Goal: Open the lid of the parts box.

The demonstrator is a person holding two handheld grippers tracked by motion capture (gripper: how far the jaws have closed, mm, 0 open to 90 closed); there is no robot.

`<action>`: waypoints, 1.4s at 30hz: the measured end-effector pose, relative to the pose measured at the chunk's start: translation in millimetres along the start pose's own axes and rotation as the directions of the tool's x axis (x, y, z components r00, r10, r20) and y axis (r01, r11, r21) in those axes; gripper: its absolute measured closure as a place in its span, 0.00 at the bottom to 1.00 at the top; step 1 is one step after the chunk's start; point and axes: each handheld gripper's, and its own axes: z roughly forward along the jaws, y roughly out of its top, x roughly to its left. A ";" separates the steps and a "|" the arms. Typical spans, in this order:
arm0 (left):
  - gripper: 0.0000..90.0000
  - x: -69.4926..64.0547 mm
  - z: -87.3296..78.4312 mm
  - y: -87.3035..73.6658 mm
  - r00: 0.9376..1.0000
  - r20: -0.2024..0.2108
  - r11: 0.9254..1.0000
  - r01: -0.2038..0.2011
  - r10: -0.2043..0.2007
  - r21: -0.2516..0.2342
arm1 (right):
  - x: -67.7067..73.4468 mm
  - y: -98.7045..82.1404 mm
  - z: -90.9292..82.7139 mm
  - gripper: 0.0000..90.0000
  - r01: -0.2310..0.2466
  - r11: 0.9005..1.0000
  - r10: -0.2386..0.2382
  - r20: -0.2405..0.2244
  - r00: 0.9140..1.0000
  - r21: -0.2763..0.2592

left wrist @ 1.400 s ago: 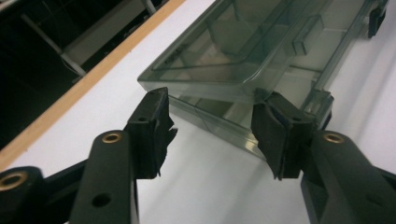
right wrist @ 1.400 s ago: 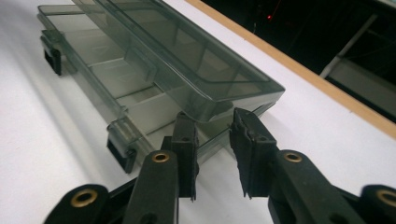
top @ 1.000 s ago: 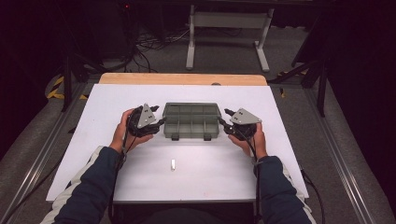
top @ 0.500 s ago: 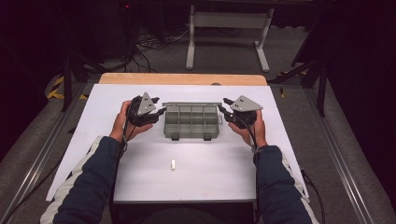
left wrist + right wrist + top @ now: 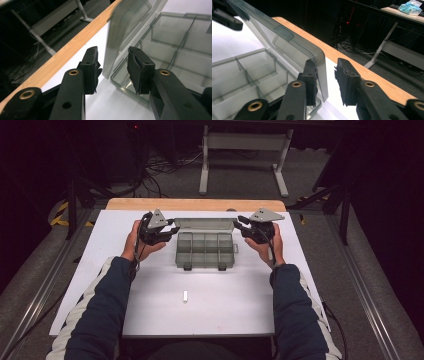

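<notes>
While the box (image 5: pixel 205 251) is being opened at the middle of the table (image 5: pixel 125 270), a small white piece (image 5: pixel 185 296) is left nearest the person, at 6 o'clock from the box and well apart from it. Farther out, the box is laid with its long axis across, from 9 to 3 o'clock, its compartments bared. Its lid (image 5: pixel 204 223) is raised along the far edge, at 12 o'clock, tilted up and not yet laid back.

The left claw (image 5: pixel 172 229) is held at 10 o'clock from the box, the right claw (image 5: pixel 239 224) at 2 o'clock, one at each short end of the lid and equally near it. Both sets of jaws have just been closing. In each gripper view the lid's end edge (image 5: pixel 125 30) (image 5: pixel 287 47) is seen between the jaws, yet a gap is kept on at least one side, so neither claw is pressed on it; both are judged spread.

Beyond, the wood strip (image 5: pixel 195 204) is seen at 12 o'clock. The lid would be swung toward it.
</notes>
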 end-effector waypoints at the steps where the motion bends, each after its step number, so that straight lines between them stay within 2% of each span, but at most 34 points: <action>1: 0.69 2.3 2.8 -0.5 1.000 0.013 1.000 0.024 -0.024 -0.010 | -3.0 0.1 5.2 0.80 -0.028 1.000 0.028 -0.008 1.000 0.003; 2: 0.69 6.1 7.2 -2.8 0.997 0.031 0.997 0.072 -0.071 -0.026 | -4.3 -0.5 8.0 0.80 -0.040 0.999 0.040 -0.011 0.999 0.006; 5: 0.70 10.6 15.4 -7.4 0.990 0.053 0.990 0.136 -0.134 -0.032 | -7.3 -4.4 16.3 0.80 -0.059 0.998 0.059 -0.011 0.998 0.022; 8: 0.73 12.8 24.2 -10.9 0.986 0.053 0.987 0.160 -0.159 -0.025 | -9.3 -10.2 27.4 0.81 -0.077 0.996 0.078 -0.007 0.997 0.045; 13: 0.81 17.8 34.2 -19.7 0.979 0.047 0.980 0.200 -0.199 -0.010 | -9.4 -18.3 41.5 0.84 -0.107 0.993 0.107 0.001 0.994 0.046; 14: 0.82 18.4 36.5 -21.6 0.976 0.049 0.977 0.212 -0.211 -0.011 | -9.6 -19.7 43.6 0.84 -0.114 0.993 0.114 0.008 0.993 0.043; 15: 0.82 19.8 38.5 -23.0 0.977 0.045 0.978 0.208 -0.207 -0.003 | -10.2 -21.1 45.4 0.84 -0.127 0.991 0.126 0.012 0.992 0.033; 18: 0.83 20.1 44.0 -26.5 0.970 0.049 0.971 0.238 -0.238 -0.002 | -11.6 -24.7 49.3 0.85 -0.163 0.987 0.162 0.022 0.986 0.010; 22: 0.83 21.1 49.0 -28.7 0.968 0.041 0.968 0.249 -0.249 -0.003 | -12.9 -31.6 55.1 0.86 -0.196 0.981 0.196 0.033 0.980 0.005; 23: 0.82 20.8 52.6 -29.5 0.966 0.037 0.967 0.255 -0.255 0.002 | -13.1 -34.1 57.1 0.86 -0.208 0.978 0.208 0.036 0.978 0.011; 24: 0.82 19.7 54.2 -30.0 0.962 0.038 0.962 0.272 -0.272 0.000 | -13.2 -35.4 58.1 0.87 -0.216 0.976 0.216 0.036 0.976 0.012; 26: 0.82 20.4 55.9 -31.4 0.961 0.036 0.962 0.275 -0.275 0.000 | -13.7 -38.7 59.8 0.90 -0.240 0.971 0.240 0.037 0.970 0.015; 27: 0.82 20.2 56.8 -32.4 0.958 0.043 0.959 0.283 -0.283 0.004 | -14.2 -40.8 60.6 0.92 -0.254 0.967 0.253 0.043 0.967 0.020; 28: 0.82 19.3 58.4 -33.0 0.958 0.040 0.959 0.282 -0.283 0.019 | -14.8 -43.3 61.5 0.93 -0.273 0.962 0.272 0.036 0.962 0.029; 29: 0.82 19.5 59.3 -33.4 0.961 0.035 0.962 0.273 -0.274 0.027 | -14.9 -45.6 62.8 0.93 -0.282 0.958 0.280 0.034 0.959 0.049; 30: 0.81 19.1 60.1 -34.0 0.958 0.042 0.959 0.282 -0.283 0.030 | -14.5 -46.4 63.2 0.93 -0.286 0.957 0.284 0.033 0.958 0.056; 32: 0.81 18.7 61.0 -34.8 0.958 0.039 0.958 0.282 -0.284 0.043 | -14.3 -47.3 62.9 0.93 -0.299 0.953 0.297 0.033 0.954 0.055; 33: 0.82 18.1 62.1 -35.4 0.960 0.040 0.960 0.274 -0.277 0.061 | -13.9 -47.6 62.7 0.93 -0.302 0.951 0.301 0.031 0.953 0.057; 35: 0.82 18.0 61.6 -36.5 0.956 0.050 0.956 0.287 -0.290 0.057 | -12.2 -47.5 61.6 0.93 -0.303 0.950 0.302 0.027 0.953 0.068; 37: 0.82 17.7 60.8 -37.5 0.954 0.057 0.955 0.290 -0.293 0.054 | -10.9 -47.8 60.5 0.93 -0.304 0.950 0.303 0.028 0.953 0.068; 42: 0.82 15.3 60.0 -36.1 0.959 0.043 0.959 0.277 -0.280 0.063 | -7.2 -49.4 58.8 0.93 -0.306 0.950 0.304 0.040 0.952 0.060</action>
